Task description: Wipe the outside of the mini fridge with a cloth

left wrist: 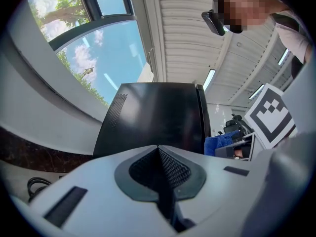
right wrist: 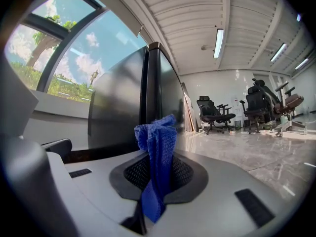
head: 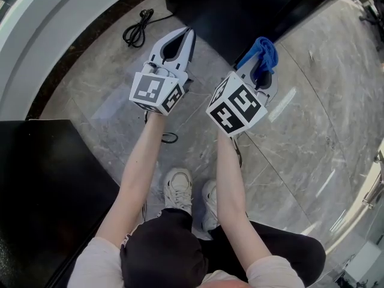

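Observation:
The black mini fridge (head: pixel 240 11) stands on the marble floor at the top of the head view, just ahead of both grippers. It fills the middle of the left gripper view as a dark box (left wrist: pixel 153 117), and its side and door edge (right wrist: pixel 148 98) rise at the centre left of the right gripper view. My right gripper (head: pixel 261 62) is shut on a blue cloth (head: pixel 263 53), which sticks up bunched between the jaws (right wrist: pixel 157 147). My left gripper (head: pixel 183 41) is shut with nothing in it, its jaws pressed together (left wrist: pixel 159 149).
A coiled black cable (head: pixel 138 29) lies on the floor left of the fridge. A black cabinet top (head: pixel 42 185) sits at my lower left. A curved white wall base (head: pixel 54 23) runs along the upper left. Office chairs (right wrist: pixel 247 107) stand far off to the right.

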The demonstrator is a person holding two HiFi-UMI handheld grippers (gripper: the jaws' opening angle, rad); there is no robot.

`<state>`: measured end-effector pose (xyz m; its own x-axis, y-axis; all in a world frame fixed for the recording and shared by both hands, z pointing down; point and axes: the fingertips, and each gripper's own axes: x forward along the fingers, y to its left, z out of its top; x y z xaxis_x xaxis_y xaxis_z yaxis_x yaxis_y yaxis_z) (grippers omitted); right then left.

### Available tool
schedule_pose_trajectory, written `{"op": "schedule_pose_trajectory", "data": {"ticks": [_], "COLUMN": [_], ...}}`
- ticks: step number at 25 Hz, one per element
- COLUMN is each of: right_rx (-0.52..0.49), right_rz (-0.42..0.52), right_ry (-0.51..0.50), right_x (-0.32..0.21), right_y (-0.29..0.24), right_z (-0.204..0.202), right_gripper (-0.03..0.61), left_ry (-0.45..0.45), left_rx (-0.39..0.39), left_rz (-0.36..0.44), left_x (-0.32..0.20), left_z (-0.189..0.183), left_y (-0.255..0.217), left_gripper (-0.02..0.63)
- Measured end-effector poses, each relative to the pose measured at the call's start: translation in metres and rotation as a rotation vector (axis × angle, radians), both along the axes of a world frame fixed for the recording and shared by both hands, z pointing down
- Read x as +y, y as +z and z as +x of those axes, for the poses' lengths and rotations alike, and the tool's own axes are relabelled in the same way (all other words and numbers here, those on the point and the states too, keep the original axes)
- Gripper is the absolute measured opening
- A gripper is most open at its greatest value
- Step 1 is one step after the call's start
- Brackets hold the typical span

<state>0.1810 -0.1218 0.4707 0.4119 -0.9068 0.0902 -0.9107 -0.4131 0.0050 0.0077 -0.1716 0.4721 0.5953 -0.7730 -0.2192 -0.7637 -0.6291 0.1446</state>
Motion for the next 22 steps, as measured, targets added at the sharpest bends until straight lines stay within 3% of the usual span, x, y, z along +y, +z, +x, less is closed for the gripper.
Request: {"op": "schedule_pose_trajectory", "data": {"ticks": [9, 16, 22], "right_rx": [-0.086, -0.106, -0.115], "right_rz": [0.027, 0.014, -0.031], "right_ry": [-0.165, -0.384, -0.465], "right_x": [-0.047, -0.146, -0.225], "right_y": [0.022, 0.067, 0.113], "right_z": [-0.078, -0.179, -0.246], "right_gripper": [0.064, 0.064, 0.064], "left_ry": [-0.100, -0.243, -0.253], "left_rx": [-0.016, -0.005, -0.038], "left_rz": [-0.038, -0.055, -0.094], "left_x": [-0.023, -0.079, -0.115], "left_z": [-0.056, -0.135, -0.164], "left_y": [0.027, 0.051, 0.082], "left_gripper": [0.003, 0.003, 0.003]}}
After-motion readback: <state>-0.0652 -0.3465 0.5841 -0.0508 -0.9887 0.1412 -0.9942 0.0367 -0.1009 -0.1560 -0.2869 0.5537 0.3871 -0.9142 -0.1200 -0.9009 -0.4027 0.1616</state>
